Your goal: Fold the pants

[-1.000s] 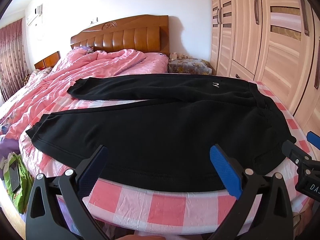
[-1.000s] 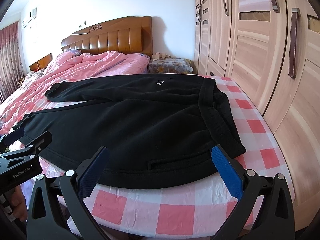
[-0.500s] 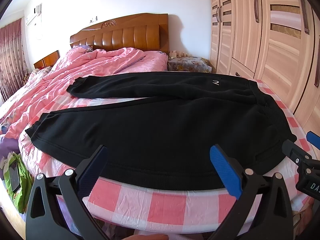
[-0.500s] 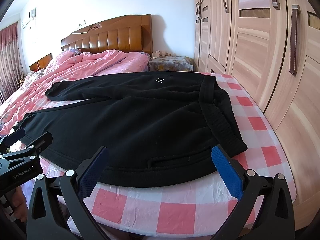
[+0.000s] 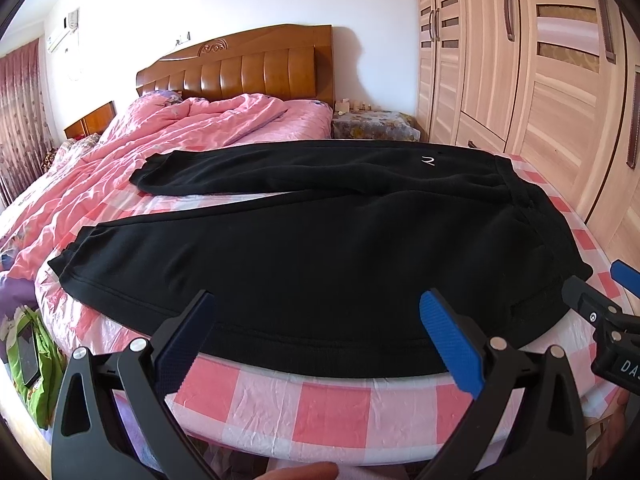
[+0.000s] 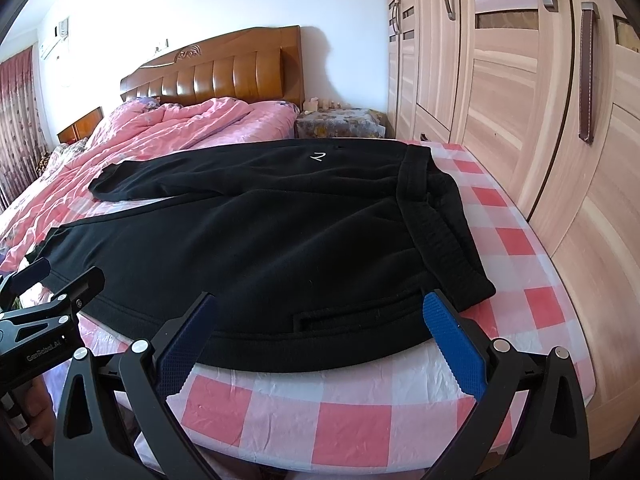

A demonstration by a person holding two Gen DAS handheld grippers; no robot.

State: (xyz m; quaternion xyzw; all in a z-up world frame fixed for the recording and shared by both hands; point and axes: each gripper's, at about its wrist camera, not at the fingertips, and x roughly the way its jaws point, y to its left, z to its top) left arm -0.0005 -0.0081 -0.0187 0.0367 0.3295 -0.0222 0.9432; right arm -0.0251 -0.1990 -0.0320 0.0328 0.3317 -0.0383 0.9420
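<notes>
Black pants [image 5: 320, 248] [image 6: 260, 248] lie spread flat on a pink-and-white checked bed sheet [image 5: 332, 404] [image 6: 352, 412]. The waistband is at the right, and both legs stretch to the left with a narrow gap between them. A small white logo sits on the far leg near the waist. My left gripper [image 5: 320, 332] hangs open just in front of the near leg's lower edge, with nothing between its blue pads. My right gripper [image 6: 320, 336] is open too, in front of the hip and pocket near the waistband corner. Neither gripper touches the cloth.
A rumpled pink quilt [image 5: 132, 160] covers the bed's left side below a wooden headboard [image 5: 240, 68]. A wardrobe [image 6: 520, 100] stands close along the right. A covered nightstand [image 5: 372, 126] sits at the back. A green bag [image 5: 28, 344] lies on the floor at the left.
Both views have crept slightly toward the pants; the cloth has not moved, and both grippers stay open.
</notes>
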